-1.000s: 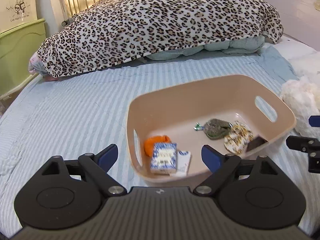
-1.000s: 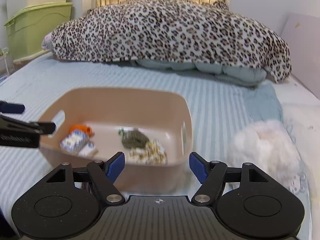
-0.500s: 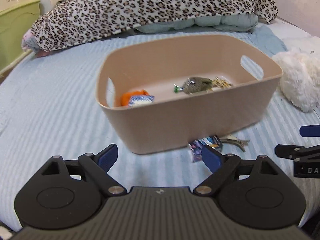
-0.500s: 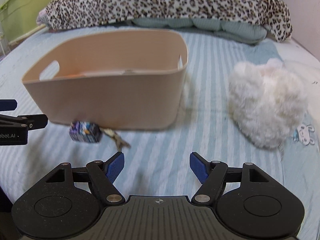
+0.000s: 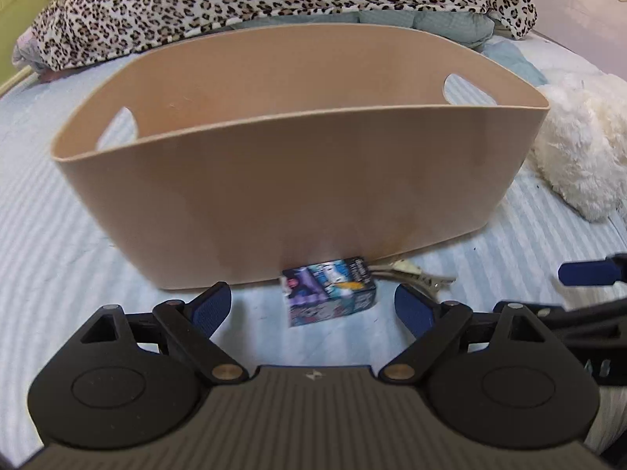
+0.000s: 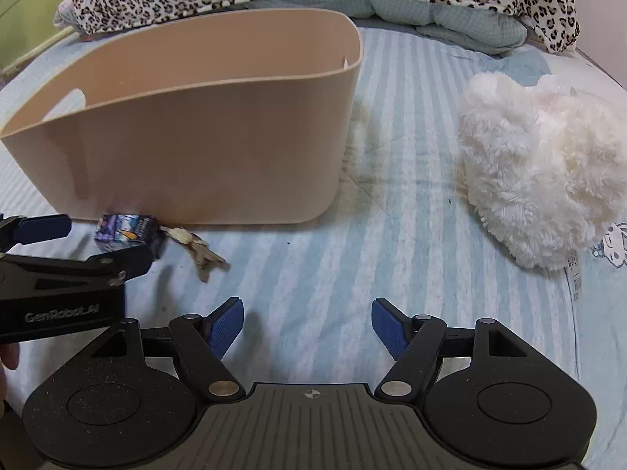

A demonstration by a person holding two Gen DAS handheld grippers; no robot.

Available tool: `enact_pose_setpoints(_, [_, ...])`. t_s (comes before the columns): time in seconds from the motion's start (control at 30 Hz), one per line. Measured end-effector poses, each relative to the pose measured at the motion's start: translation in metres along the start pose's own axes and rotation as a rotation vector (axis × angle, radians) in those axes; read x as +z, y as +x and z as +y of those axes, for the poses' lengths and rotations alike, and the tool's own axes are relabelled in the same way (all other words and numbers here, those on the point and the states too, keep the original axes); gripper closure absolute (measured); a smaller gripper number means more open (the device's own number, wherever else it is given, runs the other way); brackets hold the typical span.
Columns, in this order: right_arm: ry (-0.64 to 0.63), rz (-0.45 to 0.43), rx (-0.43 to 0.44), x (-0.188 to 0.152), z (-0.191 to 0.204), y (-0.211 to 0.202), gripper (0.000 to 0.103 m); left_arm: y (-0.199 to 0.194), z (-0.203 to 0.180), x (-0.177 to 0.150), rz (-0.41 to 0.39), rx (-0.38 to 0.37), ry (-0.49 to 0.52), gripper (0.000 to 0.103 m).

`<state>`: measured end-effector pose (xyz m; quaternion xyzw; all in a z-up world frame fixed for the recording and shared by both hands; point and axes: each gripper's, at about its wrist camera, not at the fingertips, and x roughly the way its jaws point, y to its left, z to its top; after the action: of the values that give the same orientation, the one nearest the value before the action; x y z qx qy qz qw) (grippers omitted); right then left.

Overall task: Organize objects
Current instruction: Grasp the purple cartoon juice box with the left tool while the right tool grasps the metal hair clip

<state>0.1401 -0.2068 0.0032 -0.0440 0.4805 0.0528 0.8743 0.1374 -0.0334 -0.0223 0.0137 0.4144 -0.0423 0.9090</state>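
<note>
A beige plastic basket (image 5: pixel 298 180) with handle holes stands on the striped bed; its contents are hidden by the near wall. A small blue and purple printed box (image 5: pixel 329 291) lies on the sheet against the basket's front. A beige hair clip (image 5: pixel 411 274) lies just right of the box. My left gripper (image 5: pixel 313 307) is open, low over the sheet, with the box between its fingers. My right gripper (image 6: pixel 307 327) is open and empty over bare sheet. In the right wrist view the box (image 6: pixel 125 235) and clip (image 6: pixel 200 252) lie left of it.
A white fluffy plush (image 6: pixel 544 180) lies right of the basket (image 6: pixel 188 125). A leopard-print blanket (image 5: pixel 274 4) is heaped at the back of the bed. Green storage boxes (image 5: pixel 23 8) stand at the far left. The left gripper's body (image 6: pixel 58 293) shows at the right wrist view's left edge.
Both grippers have dropped from above the basket to sheet level in front of it. The left gripper has closed in on the small box, which now sits between its fingers.
</note>
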Motion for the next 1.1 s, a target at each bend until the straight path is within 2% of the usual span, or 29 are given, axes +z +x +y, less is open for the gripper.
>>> enact_pose_setpoints(0.2, [0.011, 0.008, 0.004, 0.001, -0.002, 0.007, 0.028, 0.011, 0.002, 0.001, 0.018, 0.068, -0.013, 0.012])
enact_pose_setpoints(0.47, [-0.02, 0.01, 0.064, 0.011, 0.021, 0.017, 0.027, 0.009, 0.042, -0.003, 0.02, 0.078, -0.082, 0.012])
enact_pose_setpoints(0.6, [-0.077, 0.002, 0.057, 0.018, 0.041, 0.024, 0.027, 0.011, 0.057, -0.005, 0.009, 0.069, -0.089, 0.013])
enact_pose_setpoints(0.67, [-0.1, -0.006, 0.048, 0.02, 0.048, 0.027, 0.027, 0.013, 0.062, -0.006, -0.001, 0.055, -0.088, 0.014])
enact_pose_setpoints(0.73, [-0.122, -0.024, 0.04, 0.021, 0.053, 0.029, 0.027, 0.014, 0.066, -0.006, -0.001, 0.043, -0.084, 0.024])
enact_pose_setpoints(0.77, [-0.133, -0.033, 0.034, 0.02, 0.055, 0.03, 0.029, 0.014, 0.067, -0.006, -0.004, 0.036, -0.084, 0.027])
enact_pose_setpoints(0.83, [-0.154, -0.044, 0.034, 0.019, 0.057, 0.03, 0.036, 0.014, 0.068, -0.006, -0.003, 0.033, -0.085, 0.041])
enact_pose_setpoints(0.9, [-0.158, -0.046, 0.052, 0.017, 0.057, 0.029, 0.057, 0.013, 0.068, -0.007, -0.002, 0.027, -0.086, 0.05])
enact_pose_setpoints(0.93, [-0.159, -0.047, 0.06, 0.016, 0.057, 0.028, 0.063, 0.011, 0.068, -0.008, -0.002, 0.025, -0.085, 0.05])
enact_pose_setpoints(0.97, [-0.161, -0.044, 0.065, 0.015, 0.057, 0.027, 0.08, 0.01, 0.067, -0.008, 0.0, 0.024, -0.08, 0.051])
enact_pose_setpoints(1.1, [-0.137, -0.03, 0.083, 0.012, 0.054, 0.023, 0.084, 0.003, 0.063, -0.008, 0.016, 0.023, -0.084, 0.051])
